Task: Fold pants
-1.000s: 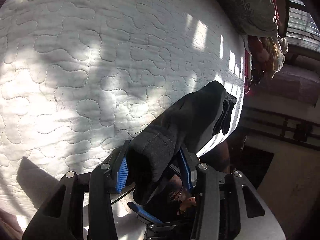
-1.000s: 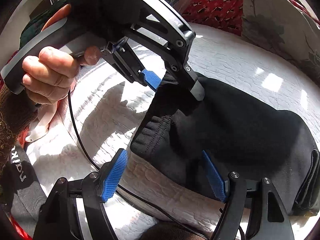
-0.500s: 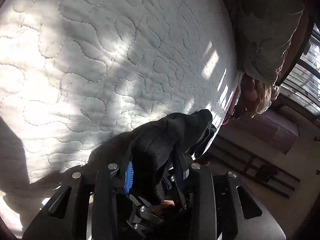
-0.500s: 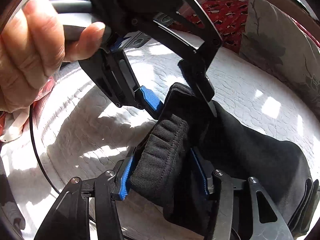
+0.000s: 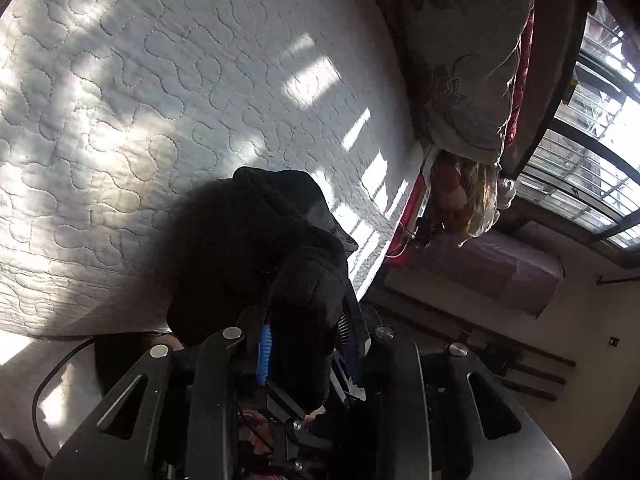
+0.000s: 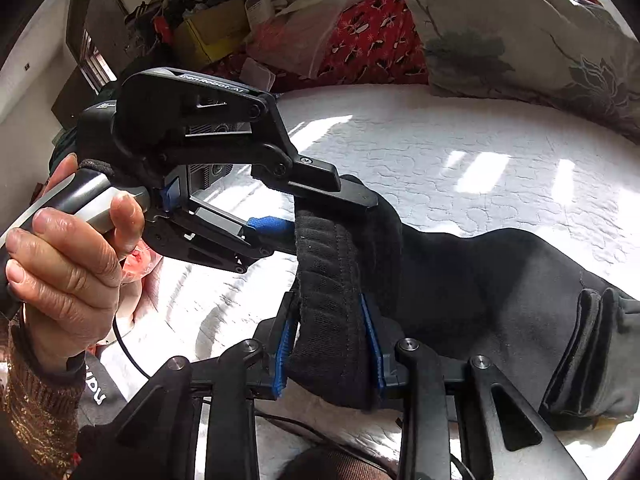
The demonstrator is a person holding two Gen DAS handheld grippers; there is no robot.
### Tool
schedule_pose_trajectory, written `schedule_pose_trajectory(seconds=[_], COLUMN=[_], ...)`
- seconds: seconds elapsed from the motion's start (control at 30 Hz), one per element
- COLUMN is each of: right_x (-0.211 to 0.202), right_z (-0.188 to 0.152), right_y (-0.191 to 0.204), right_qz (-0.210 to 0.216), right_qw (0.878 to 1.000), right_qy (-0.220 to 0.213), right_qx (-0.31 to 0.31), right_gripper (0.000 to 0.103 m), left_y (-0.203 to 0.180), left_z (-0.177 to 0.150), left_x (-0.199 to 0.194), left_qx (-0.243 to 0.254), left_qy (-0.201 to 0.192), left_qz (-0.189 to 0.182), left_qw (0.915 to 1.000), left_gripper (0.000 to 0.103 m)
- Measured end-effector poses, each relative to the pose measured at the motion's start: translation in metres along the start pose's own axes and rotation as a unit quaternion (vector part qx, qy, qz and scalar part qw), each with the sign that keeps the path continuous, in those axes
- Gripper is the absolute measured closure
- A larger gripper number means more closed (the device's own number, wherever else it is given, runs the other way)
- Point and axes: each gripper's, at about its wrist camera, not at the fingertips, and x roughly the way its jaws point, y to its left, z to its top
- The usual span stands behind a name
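both tongs (image 5: 306,340) (image 6: 330,344) pinching pants (image 6: 460,280) waistband — hand (image 6: 68,248) only in right view

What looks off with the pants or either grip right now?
Nothing stands out. Both the left gripper and right gripper clamp the ribbed waistband of the black pants, lifted off the white quilt; no tear shows.

Both hand-held grippers, right (image 6: 330,344) and left (image 6: 320,216), clamp the black pants' (image 6: 480,280) waistband.
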Motion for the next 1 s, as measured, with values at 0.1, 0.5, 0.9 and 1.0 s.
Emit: schedule_pose_trajectory(seconds=[0.1, 0.5, 0.9, 1.0], right_x=[-0.022, -0.098, -0.107, -0.117], right_z=[0.000, -0.033, -0.096, -0.100], right_y=[-0.025, -0.182, -0.308, -0.317], right_qz=[0.010, 0.045, 0.050, 0.042], right_qw=[0.999, 0.977, 0.942, 0.940], right_qy=[-0.015, -0.065, -0.058, -0.068], right_qx=[0.028, 0.200, 0.326, 0.331], right_gripper=[0.072, 0.070, 0.046, 0.046], left_y=[-0.029, -0.114, -0.153, -0.162], left_z=[-0.007, -0.013, -0.038, -0.049], left_x=[0.026, 0.205, 0.237, 0.201], left_qx=[0.015, 0.049, 0.161, 0.173], left_qy=[0.005, 0.052, -0.012, -0.050], left_qz=[0.015, 0.105, 0.228, 0.192], left_qw=[0.9998, 0.9918, 0.9602, 0.9647], left_gripper=[0.078, 0.078, 0.072, 0.060])
